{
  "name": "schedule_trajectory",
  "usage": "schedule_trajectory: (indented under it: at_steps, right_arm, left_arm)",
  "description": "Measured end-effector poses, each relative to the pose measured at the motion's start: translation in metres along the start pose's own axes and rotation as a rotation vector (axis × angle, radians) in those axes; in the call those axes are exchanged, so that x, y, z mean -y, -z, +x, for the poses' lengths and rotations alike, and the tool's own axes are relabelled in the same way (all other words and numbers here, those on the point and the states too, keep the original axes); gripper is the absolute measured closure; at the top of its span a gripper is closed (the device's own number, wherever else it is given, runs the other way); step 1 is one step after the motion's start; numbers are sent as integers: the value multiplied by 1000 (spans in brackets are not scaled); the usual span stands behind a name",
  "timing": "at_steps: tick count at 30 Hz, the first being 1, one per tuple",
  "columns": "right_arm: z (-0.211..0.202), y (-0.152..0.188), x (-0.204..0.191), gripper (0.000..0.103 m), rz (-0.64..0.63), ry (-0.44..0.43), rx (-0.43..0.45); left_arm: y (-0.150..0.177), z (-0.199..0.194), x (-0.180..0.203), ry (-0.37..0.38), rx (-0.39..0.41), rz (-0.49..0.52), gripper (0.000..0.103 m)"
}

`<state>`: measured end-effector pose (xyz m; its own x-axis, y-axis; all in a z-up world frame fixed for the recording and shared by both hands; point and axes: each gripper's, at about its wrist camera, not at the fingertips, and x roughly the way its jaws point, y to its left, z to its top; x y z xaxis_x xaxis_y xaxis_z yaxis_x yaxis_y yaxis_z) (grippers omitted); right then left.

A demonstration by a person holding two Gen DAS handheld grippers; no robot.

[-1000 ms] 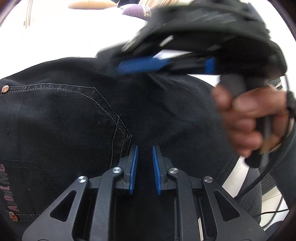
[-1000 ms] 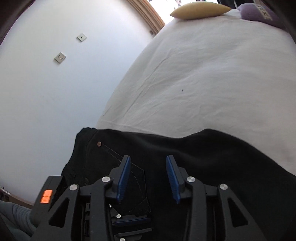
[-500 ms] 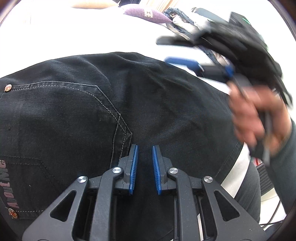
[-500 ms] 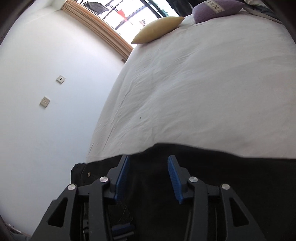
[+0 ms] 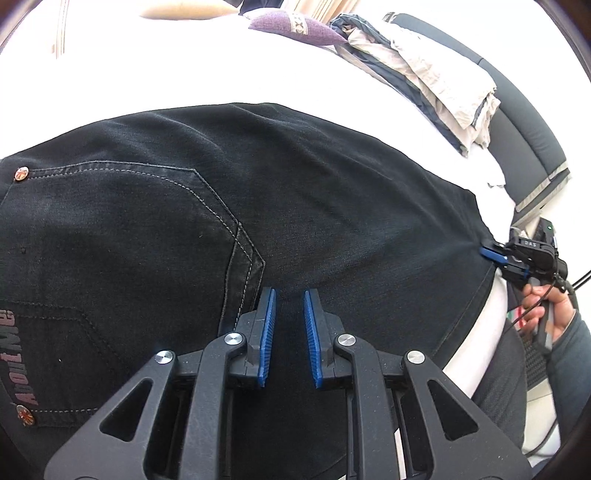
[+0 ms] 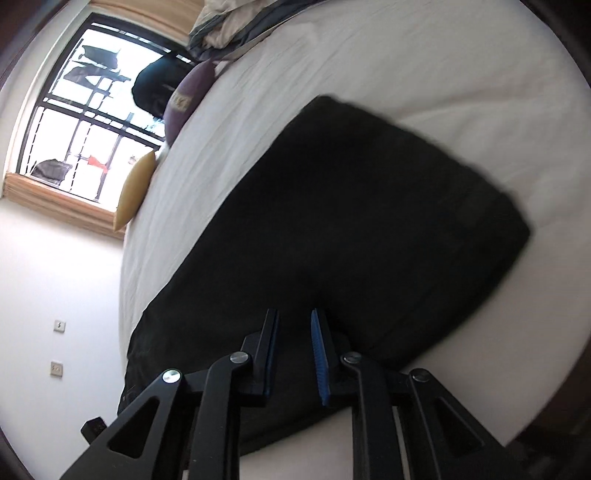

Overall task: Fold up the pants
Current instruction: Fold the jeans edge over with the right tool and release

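Note:
Black denim pants [image 5: 295,206] lie folded flat on a white bed sheet [image 5: 184,70], with a back pocket and copper rivets at the left. My left gripper [image 5: 288,295] hovers over the pants near the pocket corner, jaws a small gap apart with nothing between them. My right gripper [image 5: 493,254] shows at the pants' right edge in the left wrist view, held by a hand. In the right wrist view my right gripper [image 6: 293,317] is open and empty over the near edge of the pants [image 6: 369,221].
A purple cushion [image 5: 291,27] and a pile of beige and dark bedding [image 5: 436,70] lie at the far side of the bed. A yellow cushion [image 6: 135,188] lies near the window [image 6: 85,122]. A wall with sockets [image 6: 59,325] borders the bed's left side.
My right gripper has swung from above the pants' middle out to their right edge and turned to look along the bed. The left gripper has not moved.

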<state>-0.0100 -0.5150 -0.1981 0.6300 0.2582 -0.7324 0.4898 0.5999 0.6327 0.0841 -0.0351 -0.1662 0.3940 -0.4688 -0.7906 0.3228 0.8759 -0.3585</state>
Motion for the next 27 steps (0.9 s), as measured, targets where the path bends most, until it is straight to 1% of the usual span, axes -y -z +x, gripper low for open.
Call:
schedule_trajectory:
  at_steps: [1, 3, 4, 5, 6, 7, 8, 9, 10, 12, 13, 14, 15, 16, 17, 18, 19, 21, 22, 23, 24, 25, 26, 27]
  right_arm:
    - [-10, -6, 9, 87, 18, 43, 19]
    - [-35, -15, 14, 86, 4, 196, 81]
    - [-51, -20, 15, 79, 1, 243, 114]
    - [-63, -21, 13, 56, 2, 274, 149]
    - [-73, -21, 7, 49, -4, 275, 180]
    - [-77, -19, -2, 49, -22, 235, 189]
    - [-73, -15, -14, 49, -45, 172, 169]
    - [-67, -13, -20, 49, -68, 108, 125]
    - [-51, -5, -39, 49, -94, 48, 72]
    - [-13, 20, -80, 49, -159, -75, -43]
    - [3, 32, -94, 49, -178, -132, -93]
    - [17, 42, -105, 49, -188, -176, -142]
    - [32, 53, -113, 49, -203, -192, -191]
    - [46, 61, -116, 49, -219, -165, -230]
    - [58, 68, -113, 52, -223, -121, -272]
    - [62, 72, -107, 64, -200, -106, -289]
    - [61, 70, -99, 69, -183, -112, -281]
    - [54, 68, -84, 96, -162, -86, -303]
    - [49, 68, -76, 103, -164, -61, -311]
    - [41, 69, -67, 103, -170, -36, -315]
    - [37, 69, -62, 103, -165, -41, -321]
    - [31, 71, -56, 103, -171, -11, -327]
    - [24, 71, -57, 101, -184, 39, -317]
    - [9, 76, -55, 84, -194, 59, -298]
  left_arm:
    - [0, 0, 3, -11, -1, 5, 87]
    - [0, -1, 10, -38, -7, 18, 87]
    - [0, 1, 13, -54, -13, 25, 87]
    - [-1, 0, 18, -72, -18, 35, 87]
    - [-2, 0, 23, -91, -24, 47, 87]
    - [-3, 0, 28, -102, -29, 54, 87]
    - [-5, 0, 33, -95, -32, 58, 87]
    - [-7, 2, 40, -77, -37, 64, 87]
    - [-9, 5, 48, -68, -43, 75, 87]
    - [-12, 11, 67, -45, -47, 115, 87]
    - [-13, 15, 77, -30, -53, 137, 87]
    - [-11, 21, 86, -16, -67, 164, 87]
    - [-9, 28, 93, -19, -92, 189, 87]
    - [-4, 34, 98, -40, -120, 209, 87]
    - [-1, 34, 101, -47, -120, 225, 87]
    - [1, 32, 102, -36, -124, 227, 87]
    - [2, 31, 100, -16, -141, 217, 87]
    - [5, 26, 91, 25, -159, 185, 87]
    - [8, 25, 89, 39, -165, 176, 87]
    - [10, 24, 87, 46, -168, 173, 87]
    - [12, 22, 87, 47, -167, 175, 87]
    - [13, 21, 88, 43, -167, 178, 87]
    - [14, 19, 90, 40, -167, 178, 87]
    - [14, 19, 91, 37, -167, 180, 87]
